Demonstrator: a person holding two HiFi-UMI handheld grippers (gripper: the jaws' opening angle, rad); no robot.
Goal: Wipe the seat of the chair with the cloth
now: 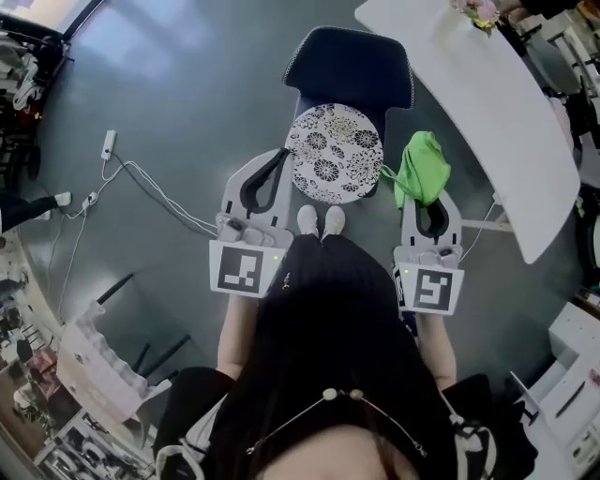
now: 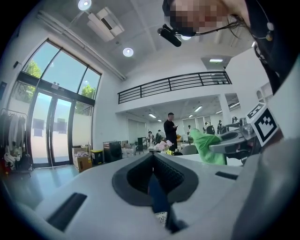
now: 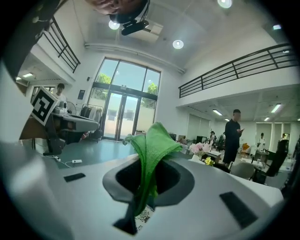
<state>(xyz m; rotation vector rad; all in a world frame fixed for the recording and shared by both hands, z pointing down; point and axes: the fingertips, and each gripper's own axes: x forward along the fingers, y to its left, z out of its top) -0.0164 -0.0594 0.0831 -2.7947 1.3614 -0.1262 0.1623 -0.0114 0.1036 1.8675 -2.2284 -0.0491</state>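
Observation:
The chair has a dark blue back (image 1: 349, 64) and a round black-and-white floral seat cushion (image 1: 335, 153). It stands just ahead of the person's white shoes (image 1: 321, 221). My left gripper (image 1: 282, 156) is shut and empty, its tips at the cushion's left edge; in the left gripper view the left gripper (image 2: 153, 161) shows its jaws meeting in a line. My right gripper (image 1: 428, 201) is shut on a green cloth (image 1: 422, 167), which sticks up beside the cushion's right edge. In the right gripper view the cloth (image 3: 152, 140) stands folded between the jaws.
A white table (image 1: 497, 112) curves along the right, close to the chair, with flowers (image 1: 482, 11) at its far end. A power strip (image 1: 108, 143) and cables (image 1: 159, 197) lie on the grey floor to the left. People stand far off in the hall.

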